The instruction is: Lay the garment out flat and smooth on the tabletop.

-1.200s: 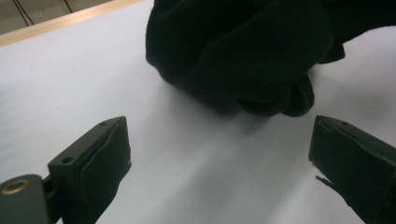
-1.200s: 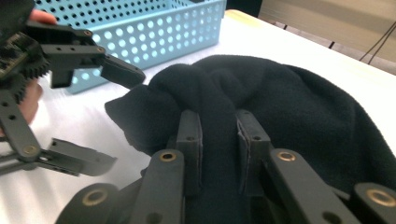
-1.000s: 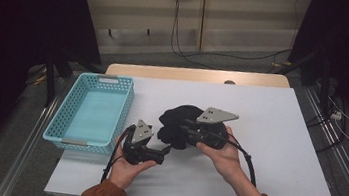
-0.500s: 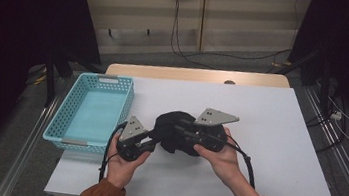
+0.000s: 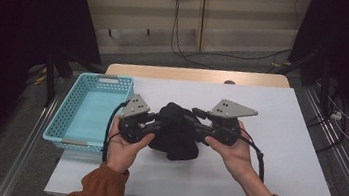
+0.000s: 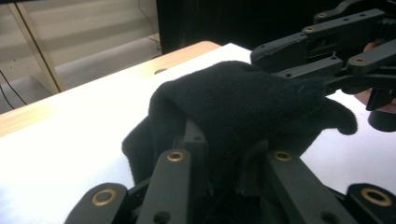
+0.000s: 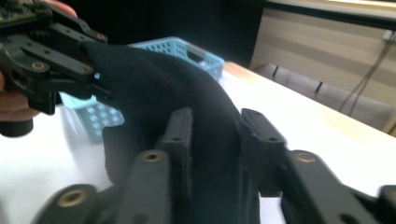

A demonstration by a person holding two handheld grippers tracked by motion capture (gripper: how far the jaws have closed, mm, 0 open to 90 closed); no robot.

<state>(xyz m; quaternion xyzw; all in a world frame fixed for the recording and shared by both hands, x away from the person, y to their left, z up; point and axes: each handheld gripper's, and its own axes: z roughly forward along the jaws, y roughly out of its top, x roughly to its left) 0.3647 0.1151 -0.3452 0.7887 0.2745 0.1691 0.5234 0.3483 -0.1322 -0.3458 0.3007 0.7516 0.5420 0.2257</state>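
A person stands at the near edge of a white table [image 5: 278, 141], with a hand-held gripper in each hand. Between the two hangs a black cloth [image 5: 178, 136], near the middle of the table, gripped from both sides.

The left hand-held gripper [image 5: 151, 125] has just been closing, and its jaws are now pinched on the cloth's left part; in the left gripper view the fabric [image 6: 243, 102] bunches between them. The right hand-held gripper [image 5: 198, 122] is also clamped down on the cloth from the right, and in the right gripper view the fabric [image 7: 187, 93] drapes over and between its jaws.

The cloth's long axis runs left to right, from one gripper to the other, with loose fabric sagging toward the near side; whether the lowest fold touches the table cannot be told. Both grippers point inward at each other, level with the table.

A light blue basket [image 5: 67, 115] sits at the table's left edge, just left of the left hand [image 5: 123, 147]. The left hand is the nearer one to it. If the cloth is bound for the basket, the move goes leftward.
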